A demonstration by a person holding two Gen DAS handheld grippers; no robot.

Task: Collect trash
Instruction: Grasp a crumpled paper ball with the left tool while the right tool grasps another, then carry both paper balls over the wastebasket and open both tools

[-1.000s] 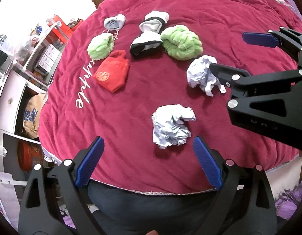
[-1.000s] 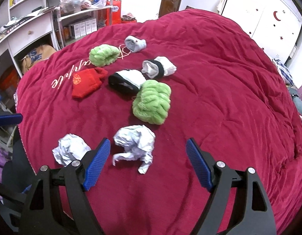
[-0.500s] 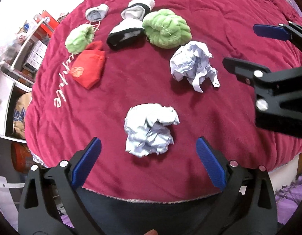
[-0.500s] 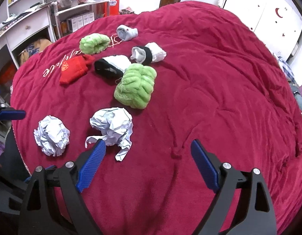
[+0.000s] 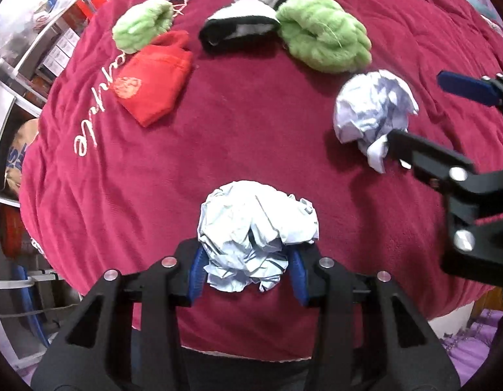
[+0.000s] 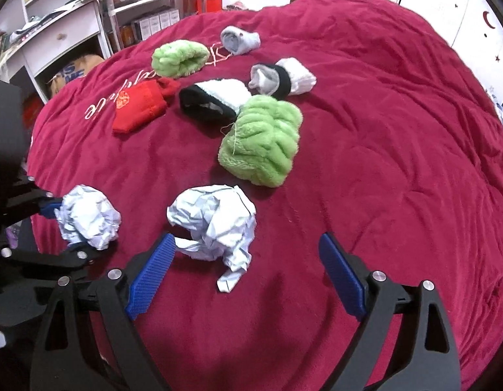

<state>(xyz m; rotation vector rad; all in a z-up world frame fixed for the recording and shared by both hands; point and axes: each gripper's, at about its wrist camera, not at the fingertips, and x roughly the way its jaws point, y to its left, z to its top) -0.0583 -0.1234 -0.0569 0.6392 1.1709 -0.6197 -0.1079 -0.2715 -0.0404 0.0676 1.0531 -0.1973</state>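
Two crumpled white paper balls lie on a dark red bedspread (image 5: 251, 123). My left gripper (image 5: 248, 273) is shut on the near paper ball (image 5: 254, 228); the right wrist view shows the same ball (image 6: 88, 220) between the left gripper's pads. My right gripper (image 6: 245, 273) is open, its blue pads on either side of the second paper ball (image 6: 215, 224), which also shows in the left wrist view (image 5: 372, 110). The right gripper's left pad (image 6: 150, 270) sits close to that ball's near edge.
Farther back on the bed lie rolled socks: a large green one (image 6: 264, 140), a smaller green one (image 6: 179, 57), a red one (image 6: 140, 106), a black-and-white pair (image 6: 215, 101) and grey ones (image 6: 240, 39). White shelves and a desk (image 6: 65, 29) stand left of the bed.
My left gripper has moved forward and closed on the near paper ball. My right gripper has come closer to the second paper ball and stays open.
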